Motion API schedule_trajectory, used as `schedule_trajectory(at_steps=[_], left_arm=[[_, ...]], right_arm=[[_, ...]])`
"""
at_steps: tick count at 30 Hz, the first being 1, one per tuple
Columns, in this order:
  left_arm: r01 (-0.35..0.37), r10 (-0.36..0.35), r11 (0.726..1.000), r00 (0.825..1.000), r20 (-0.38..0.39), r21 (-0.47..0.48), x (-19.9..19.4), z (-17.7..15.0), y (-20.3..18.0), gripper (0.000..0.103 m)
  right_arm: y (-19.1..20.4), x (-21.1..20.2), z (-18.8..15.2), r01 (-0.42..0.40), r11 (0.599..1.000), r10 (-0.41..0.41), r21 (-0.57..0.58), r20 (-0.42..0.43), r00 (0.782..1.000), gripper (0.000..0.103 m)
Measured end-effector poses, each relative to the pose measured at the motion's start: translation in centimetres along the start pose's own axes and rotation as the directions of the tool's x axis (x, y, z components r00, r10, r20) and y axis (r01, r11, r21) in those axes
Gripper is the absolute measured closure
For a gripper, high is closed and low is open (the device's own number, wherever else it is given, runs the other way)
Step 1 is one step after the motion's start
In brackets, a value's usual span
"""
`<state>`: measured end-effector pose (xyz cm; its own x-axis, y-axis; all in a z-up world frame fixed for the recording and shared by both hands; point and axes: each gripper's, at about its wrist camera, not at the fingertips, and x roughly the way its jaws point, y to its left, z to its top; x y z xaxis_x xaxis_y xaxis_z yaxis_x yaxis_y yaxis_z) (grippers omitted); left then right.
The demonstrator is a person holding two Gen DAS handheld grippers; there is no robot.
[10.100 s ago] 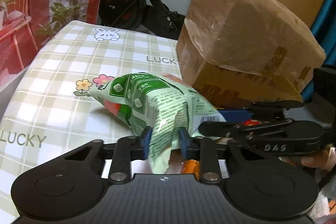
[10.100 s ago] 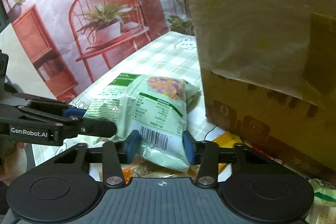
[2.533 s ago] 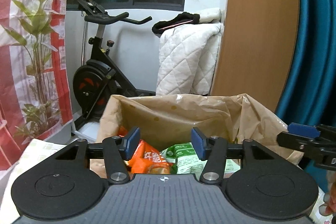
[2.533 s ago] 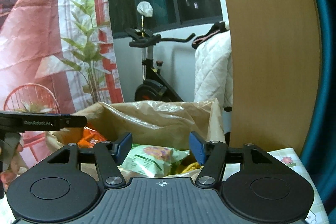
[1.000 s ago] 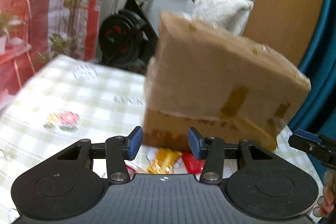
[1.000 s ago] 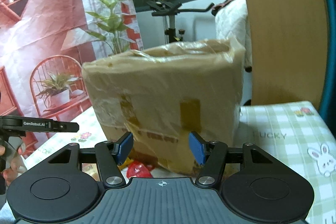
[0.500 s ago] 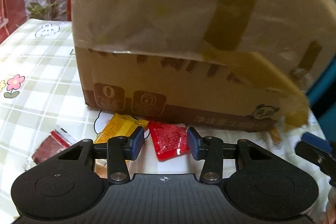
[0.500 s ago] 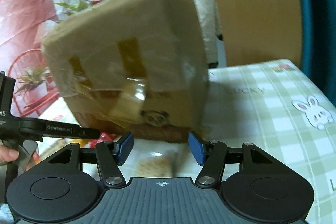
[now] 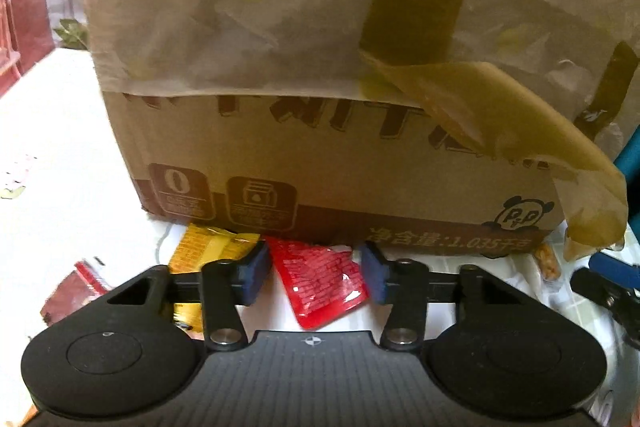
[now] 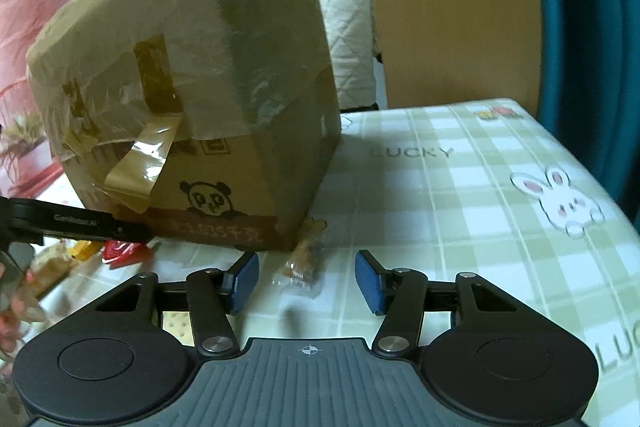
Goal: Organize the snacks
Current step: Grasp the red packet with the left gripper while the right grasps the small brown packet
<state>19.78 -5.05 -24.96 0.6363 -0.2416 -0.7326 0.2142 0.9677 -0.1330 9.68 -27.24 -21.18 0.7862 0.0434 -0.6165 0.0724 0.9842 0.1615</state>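
A tall cardboard box [image 9: 320,147] lined with a brown bag stands on the checked tablecloth [image 10: 480,207]. At its foot lie a red packet [image 9: 320,283], a yellow packet [image 9: 208,251] and a dark red packet [image 9: 76,291]. My left gripper [image 9: 314,277] hangs low over the table. Its jaws are closing with the red packet between them, the pads not pressing on it. My right gripper [image 10: 306,283] is by the box's right corner. Its jaws are closing around a small clear-wrapped snack [image 10: 300,267] that lies on the cloth untouched.
A loose flap of tape [image 9: 520,131] hangs off the box front. A cracker packet [image 10: 176,323] lies under the right gripper's left finger. Behind the table are a quilted white cover [image 10: 348,27], a wooden panel [image 10: 448,7] and a teal curtain [image 10: 592,27].
Both grippers have come down from above the box's open top to table height in front of it. Both pairs of jaws have narrowed a little. Neither holds anything.
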Motion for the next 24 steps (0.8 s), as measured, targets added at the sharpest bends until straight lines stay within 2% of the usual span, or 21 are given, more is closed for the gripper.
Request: schedule_trajectory(at_steps=[1, 2, 6, 10, 11, 13, 14, 15, 19, 24], left_arm=[[0.004, -0.004, 1.000, 1.000, 0.002, -0.001, -0.2, -0.2, 0.1, 0.059], [0.007, -0.007, 1.000, 1.000, 0.000, -0.002, -0.4, -0.4, -0.1, 0.066], [0.031, -0.030, 0.999, 0.999, -0.017, 0.015, -1.7, -1.6, 0.2, 0.076], [0.028, -0.027, 0.999, 0.999, -0.035, 0.023, -2.2, -2.1, 0.0, 0.079], [0.027, -0.026, 1.000, 0.999, -0.041, 0.012, -2.2, -1.9, -0.1, 0.077], [0.033, -0.034, 0.999, 0.999, -0.037, -0.027, -2.0, -1.5, 0.1, 0.063], [0.037, -0.038, 0.998, 0.999, -0.028, -0.045, -2.0, -1.2, 0.1, 0.050], [0.035, -0.037, 0.998, 0.999, -0.023, -0.058, -1.9, -1.0, 0.1, 0.042], [0.005, -0.008, 0.998, 0.999, -0.035, -0.059, -0.7, 0.1, -0.7, 0.042], [-0.079, 0.079, 0.997, 0.997, -0.023, -0.018, -0.1, 0.3, -2.8, 0.039]], right_arm=[[0.0, 0.4, 0.1, -0.006, 1.000, 0.006, -0.001, -0.001, 1.000, 0.057], [0.1, 0.7, 0.3, -0.009, 1.000, 0.009, 0.004, -0.003, 1.000, 0.059], [0.6, 1.9, 0.7, -0.007, 1.000, 0.007, 0.000, -0.008, 1.000, 0.059], [0.6, 2.9, 0.9, 0.008, 1.000, -0.008, -0.016, -0.007, 1.000, 0.059], [0.5, 3.1, 0.8, 0.008, 1.000, -0.009, -0.011, -0.009, 1.000, 0.059], [0.2, 3.3, 0.7, 0.008, 1.000, -0.007, 0.007, -0.018, 1.000, 0.059], [0.1, 3.3, 0.6, 0.007, 1.000, -0.006, 0.013, -0.016, 1.000, 0.059], [0.0, 3.2, 0.6, 0.006, 1.000, -0.006, 0.017, -0.012, 1.000, 0.059], [-0.1, 3.3, 0.5, 0.003, 1.000, -0.003, 0.031, -0.014, 1.000, 0.059], [-0.2, 3.3, 0.3, 0.003, 0.999, -0.003, 0.043, -0.018, 1.000, 0.059]])
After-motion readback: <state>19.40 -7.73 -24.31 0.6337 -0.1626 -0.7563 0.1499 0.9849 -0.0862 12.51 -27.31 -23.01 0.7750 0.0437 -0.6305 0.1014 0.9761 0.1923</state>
